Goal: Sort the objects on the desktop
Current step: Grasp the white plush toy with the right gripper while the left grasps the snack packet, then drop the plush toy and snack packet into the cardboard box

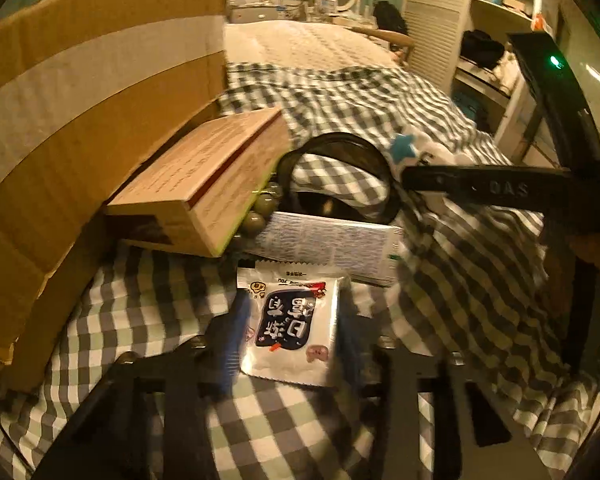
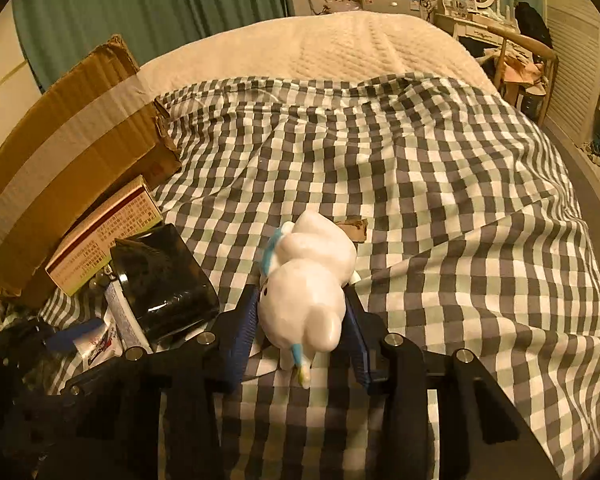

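Observation:
In the left wrist view my left gripper (image 1: 292, 340) is shut on a white snack packet (image 1: 296, 320) with a dark blue label, its blue pads (image 1: 236, 336) pressing both edges just above the checked cloth (image 1: 140, 320). My right gripper (image 2: 302, 336) is shut on a white toy figure (image 2: 308, 280) with blue trim, held low over the cloth (image 2: 440, 200). From the left camera that toy (image 1: 404, 148) shows at the right with a blue star, with the right gripper's black body beside it. The left gripper's blue finger and packet (image 2: 100, 340) appear at the lower left of the right wrist view.
A big taped cardboard box (image 2: 60, 132) stands at the left. Against it lean a tan printed carton (image 1: 204, 184), green beads (image 1: 260, 208), a dark glass jar (image 2: 164, 280) on its side and a white printed box (image 1: 332, 248). A brown scrap (image 2: 354, 228) lies beyond the toy.

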### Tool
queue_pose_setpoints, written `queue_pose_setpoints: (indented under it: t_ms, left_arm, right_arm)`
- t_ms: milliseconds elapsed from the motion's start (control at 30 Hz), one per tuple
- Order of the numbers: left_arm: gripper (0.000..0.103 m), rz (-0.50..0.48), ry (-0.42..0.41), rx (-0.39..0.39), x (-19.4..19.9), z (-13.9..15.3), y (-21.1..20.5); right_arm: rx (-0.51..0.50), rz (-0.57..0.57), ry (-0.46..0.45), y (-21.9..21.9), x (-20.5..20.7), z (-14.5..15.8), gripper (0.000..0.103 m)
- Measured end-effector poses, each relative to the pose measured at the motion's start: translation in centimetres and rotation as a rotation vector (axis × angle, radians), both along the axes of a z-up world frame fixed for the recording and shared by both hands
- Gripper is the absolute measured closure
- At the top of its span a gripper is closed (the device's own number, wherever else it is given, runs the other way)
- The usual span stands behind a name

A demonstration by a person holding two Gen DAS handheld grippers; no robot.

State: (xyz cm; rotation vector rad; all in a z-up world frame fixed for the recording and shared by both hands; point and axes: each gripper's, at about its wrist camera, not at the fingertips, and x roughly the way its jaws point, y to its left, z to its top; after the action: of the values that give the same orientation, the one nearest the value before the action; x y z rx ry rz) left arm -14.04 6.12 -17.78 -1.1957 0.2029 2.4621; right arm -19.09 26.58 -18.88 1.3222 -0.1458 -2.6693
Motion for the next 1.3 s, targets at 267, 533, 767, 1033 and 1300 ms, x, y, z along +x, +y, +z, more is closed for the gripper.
queue_pose_setpoints:
  t_ms: [267, 533, 767, 1033, 1300]
  left_arm:
    - [0.085, -0.016, -0.009, 0.005, 1.3, 1.0, 0.0]
    - [0.096, 0.131, -0.069, 0.078, 0.9, 2.1, -3.5]
    - [0.098, 0.140, -0.008, 0.195, 1.9, 6.5, -4.9]
    - [0.098, 0.070, 0.218, 0.313, 3.1, 16.4, -5.6]
    - [0.098, 0.131, 0.338, 0.316, -2.9, 22.7, -11.1]
  right_arm:
    - [-0.054, -0.019, 0.024, 0.5, 1.1, 1.6, 0.062]
    - [-0.105, -0.020, 0.056, 0.3, 3.8, 4.3, 0.062]
    - [-0.148, -0.006, 0.090, -0.2, 6.3, 7.0, 0.062]
    - [-0.169, 0.101, 0.226, -3.2, 9.1, 14.3, 0.063]
    - [-0.187, 0.262, 0.295, -11.1, 4.7, 20.6, 0.063]
